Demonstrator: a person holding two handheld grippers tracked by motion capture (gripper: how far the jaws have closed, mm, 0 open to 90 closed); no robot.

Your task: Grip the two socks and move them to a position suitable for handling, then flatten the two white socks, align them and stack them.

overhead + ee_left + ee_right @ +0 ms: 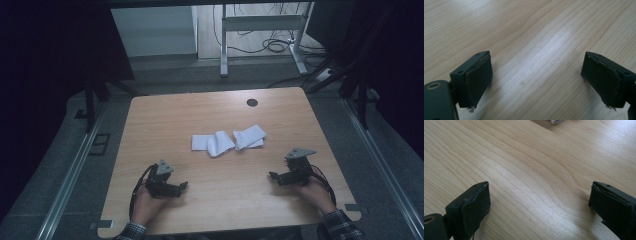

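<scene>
- The high view shows white cloths (229,140) mid-table (165,120), well apart from both grippers.
- The left gripper (536,82) gapes wide over bare wood.
- The right gripper (539,207) gapes wide, empty; a cloth edge (556,121) peeks in.

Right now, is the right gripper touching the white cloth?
Apart. The high view shows bare table between the right gripper and the white cloth.

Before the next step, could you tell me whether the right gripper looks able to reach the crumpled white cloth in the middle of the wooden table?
Probably yes: the right gripper is open and empty, with bare wooden table between it and the crumpled white cloth.
</scene>
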